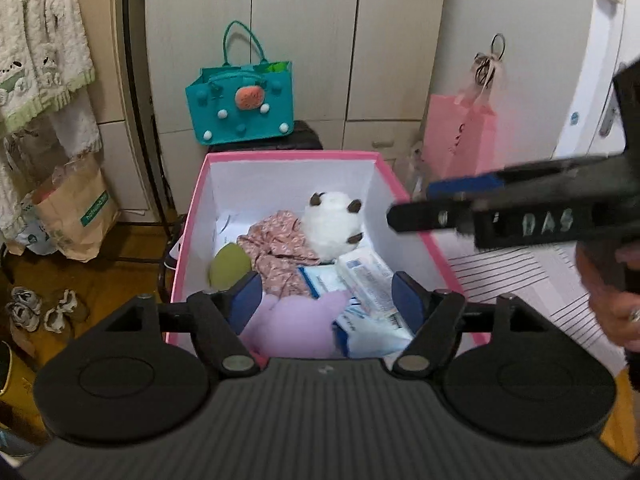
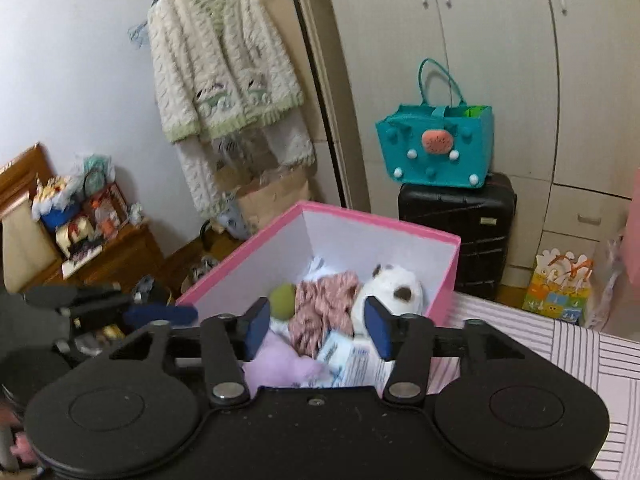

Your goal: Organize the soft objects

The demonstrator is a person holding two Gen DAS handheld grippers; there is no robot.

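Note:
A pink box (image 1: 192, 216) with white inner walls (image 2: 360, 240) holds soft things: a white plush toy with brown ears (image 1: 334, 224) (image 2: 394, 290), a pink floral cloth (image 1: 276, 248) (image 2: 324, 308), a green round plush (image 1: 230, 268) (image 2: 282, 298), a lilac cloth (image 1: 296, 326) (image 2: 280, 364) and white-blue tissue packs (image 1: 368, 280) (image 2: 344, 356). My left gripper (image 1: 327, 298) is open and empty above the box's near end. My right gripper (image 2: 316, 326) is open and empty over the box; it also shows in the left wrist view (image 1: 440, 208), off the box's right rim.
A teal felt bag (image 1: 240, 108) (image 2: 436, 144) sits on a black suitcase (image 2: 456, 228) behind the box. A pink paper bag (image 1: 460, 140) hangs at the right. A fluffy cardigan (image 2: 224, 72) hangs left. A striped pink surface (image 2: 560, 344) lies right of the box.

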